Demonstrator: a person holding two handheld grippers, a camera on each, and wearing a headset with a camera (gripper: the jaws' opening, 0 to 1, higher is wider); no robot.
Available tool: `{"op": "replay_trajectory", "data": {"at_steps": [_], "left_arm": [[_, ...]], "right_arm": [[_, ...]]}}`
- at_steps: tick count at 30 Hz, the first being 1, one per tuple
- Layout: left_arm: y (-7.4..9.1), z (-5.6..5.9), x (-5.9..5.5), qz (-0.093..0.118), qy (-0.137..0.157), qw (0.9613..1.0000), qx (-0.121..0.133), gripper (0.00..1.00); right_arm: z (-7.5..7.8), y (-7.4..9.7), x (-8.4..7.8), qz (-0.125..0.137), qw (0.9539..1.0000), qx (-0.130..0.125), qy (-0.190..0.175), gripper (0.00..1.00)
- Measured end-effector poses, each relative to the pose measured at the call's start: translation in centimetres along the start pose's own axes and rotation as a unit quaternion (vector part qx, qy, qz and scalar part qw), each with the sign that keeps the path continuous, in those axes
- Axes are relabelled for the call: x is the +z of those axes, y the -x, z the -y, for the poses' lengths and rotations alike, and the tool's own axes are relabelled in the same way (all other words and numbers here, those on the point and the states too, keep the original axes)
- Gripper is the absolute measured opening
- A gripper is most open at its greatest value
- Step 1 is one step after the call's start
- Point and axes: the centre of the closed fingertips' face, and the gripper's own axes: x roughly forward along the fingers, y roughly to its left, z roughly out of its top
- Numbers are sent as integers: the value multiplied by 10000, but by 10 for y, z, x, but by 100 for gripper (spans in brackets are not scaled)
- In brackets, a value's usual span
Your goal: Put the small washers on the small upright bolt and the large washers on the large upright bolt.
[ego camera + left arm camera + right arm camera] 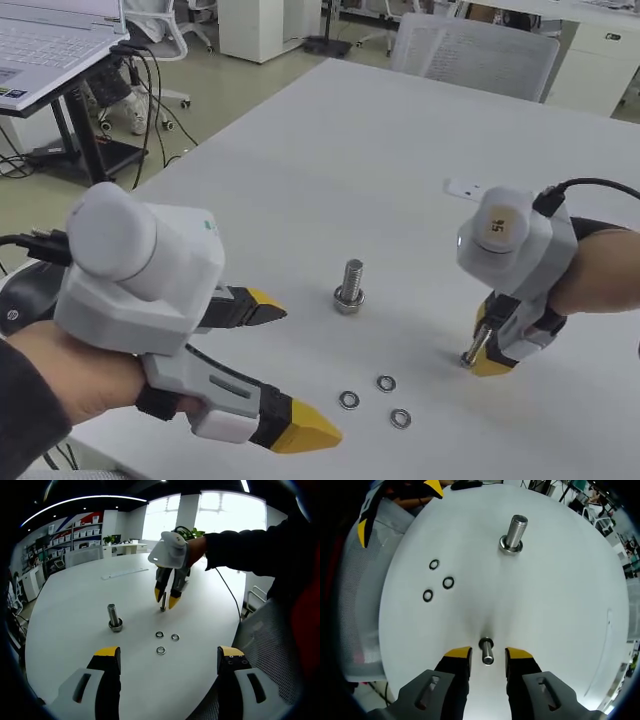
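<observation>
Nearest to the person, the left gripper [288, 366] hangs over the near edge of the white table [330, 150]. Its two yellow-tipped jaws are spread wide and nothing is between them. Just beyond its tips, three small washers [386, 383] lie flat on the table in a loose triangle, near each other but not touching.

A little further, the large bolt [349, 287] stands upright and alone, well apart from both grippers. There is a wider ring [510, 546] at its foot, which may be the bolt's head or a washer; I cannot tell which.

To the right of the washers, the small bolt [472, 347] stands on the table about upright. The right gripper [488, 654] points down at it from above, with one jaw on each side. In the right gripper view a thin gap shows between the bolt and each jaw, so the jaws are a little apart and do not clamp it.

Far behind, a grey chair [470, 50] stands at the table's far edge, and a laptop [50, 45] sits on a separate desk to the left.
</observation>
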Motion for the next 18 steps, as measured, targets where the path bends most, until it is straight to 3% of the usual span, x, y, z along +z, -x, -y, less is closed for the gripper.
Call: {"op": "replay_trajectory", "data": {"at_steps": [18], "left_arm": [[-1,4,-1,6,-43,10000,-30,78]], "right_arm": [[-17,6,-24,32,9996,-33,-279,28]]}}
